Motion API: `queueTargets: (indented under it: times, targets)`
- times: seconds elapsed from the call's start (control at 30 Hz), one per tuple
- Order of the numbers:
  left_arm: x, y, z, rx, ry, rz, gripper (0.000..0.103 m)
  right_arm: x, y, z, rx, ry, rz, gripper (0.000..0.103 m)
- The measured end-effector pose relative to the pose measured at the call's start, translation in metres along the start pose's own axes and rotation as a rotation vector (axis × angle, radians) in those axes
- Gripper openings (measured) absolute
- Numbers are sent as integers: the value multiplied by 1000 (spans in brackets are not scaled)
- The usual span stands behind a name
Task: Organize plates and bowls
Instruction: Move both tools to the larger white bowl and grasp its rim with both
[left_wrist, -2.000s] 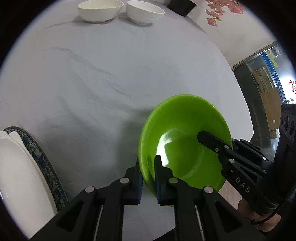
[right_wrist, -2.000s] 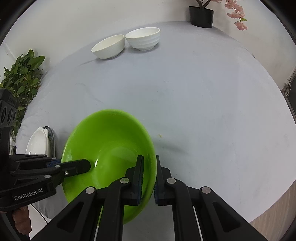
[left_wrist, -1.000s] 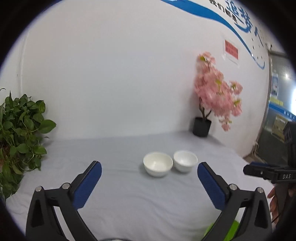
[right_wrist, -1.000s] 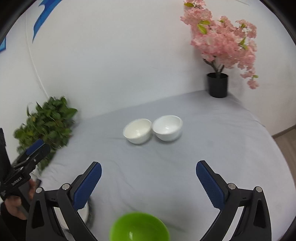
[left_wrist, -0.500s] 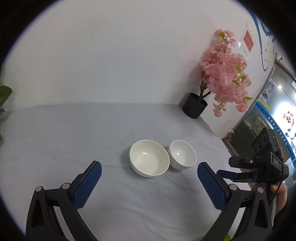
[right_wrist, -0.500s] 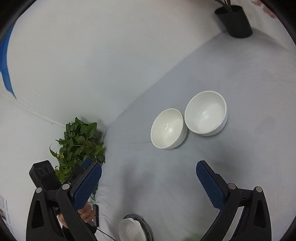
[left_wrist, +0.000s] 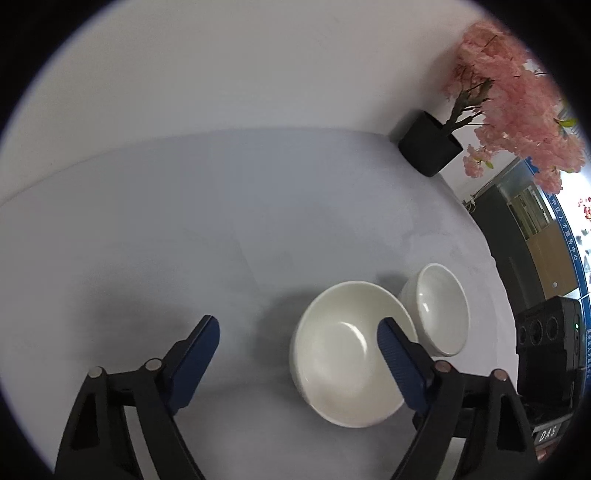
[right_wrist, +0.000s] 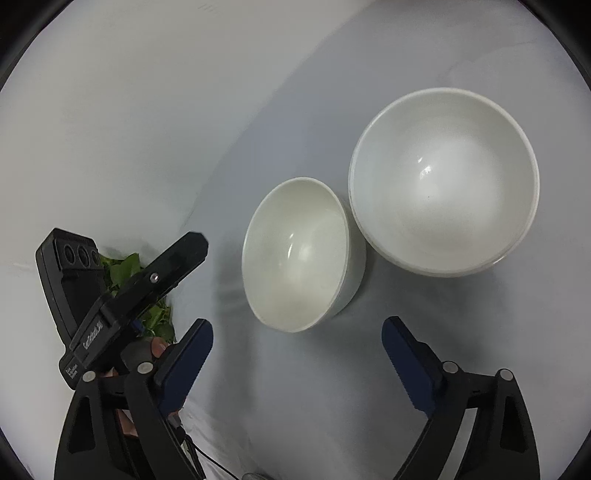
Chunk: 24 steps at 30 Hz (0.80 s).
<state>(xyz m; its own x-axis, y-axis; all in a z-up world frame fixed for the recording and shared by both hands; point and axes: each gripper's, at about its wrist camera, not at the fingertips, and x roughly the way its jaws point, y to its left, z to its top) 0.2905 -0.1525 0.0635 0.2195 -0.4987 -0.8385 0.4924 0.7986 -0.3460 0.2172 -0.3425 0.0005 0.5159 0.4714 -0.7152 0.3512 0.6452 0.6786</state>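
Observation:
Two white bowls sit side by side on the grey tablecloth. In the left wrist view the left bowl is close, with the other bowl just right of it. My left gripper is open and empty; its right finger overlaps the left bowl's rim and its left finger is over bare cloth. In the right wrist view the same left bowl lies ahead and the other bowl is up right. My right gripper is open and empty, just short of the left bowl.
A black pot with pink blossoms stands at the table's far right. A green leafy plant shows behind the left gripper's body. The table edge curves along the right. The right gripper's body is at right.
Both grippers let go of the green bowl, opened, and moved forward and down to the two white bowls, which now fill the views.

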Motion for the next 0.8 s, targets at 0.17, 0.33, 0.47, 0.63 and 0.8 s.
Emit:
queueTargets:
  times: [0.17, 0.33, 0.47, 0.63, 0.8]
  targets:
    - [27, 11, 4, 11, 67, -1, 49, 24, -5, 7, 53, -54, -80, 62]
    - [33, 7, 3, 36, 96, -60, 18, 43, -3, 13, 79, -74, -115, 39]
    - [32, 1, 4, 54, 97, -55, 9, 62, 5, 14, 74, -69, -138, 26]
    - [24, -6, 2, 67, 85, -46, 9, 71, 22, 14, 45, -85, -176, 22]
    - [-7, -21, -10, 115, 44, -3, 8, 76, 41, 12, 7, -95, -219, 14]
